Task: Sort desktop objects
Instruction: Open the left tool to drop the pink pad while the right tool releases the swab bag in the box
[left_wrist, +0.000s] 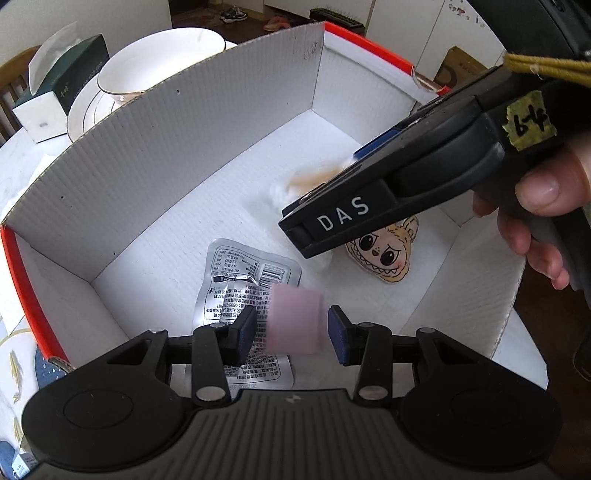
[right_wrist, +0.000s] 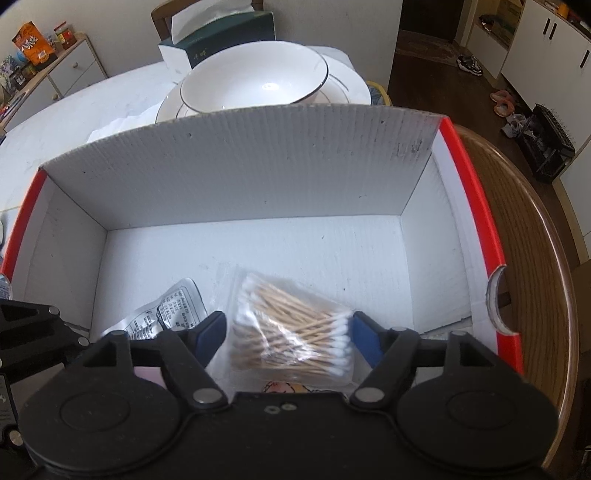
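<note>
The left gripper (left_wrist: 291, 328) is sitting spread around a blurry pink block (left_wrist: 295, 321), pads not touching, over a silver printed packet (left_wrist: 243, 291) in the white box (left_wrist: 184, 147), while the right gripper (right_wrist: 288, 339), marked "DAS", is hanging open around a cotton swab bag (right_wrist: 291, 328).

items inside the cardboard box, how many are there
4: silver foil packet at the left end, pink block over it between the left gripper's fingers, cotton swab bag, cartoon face sticker. More may be hidden.
</note>
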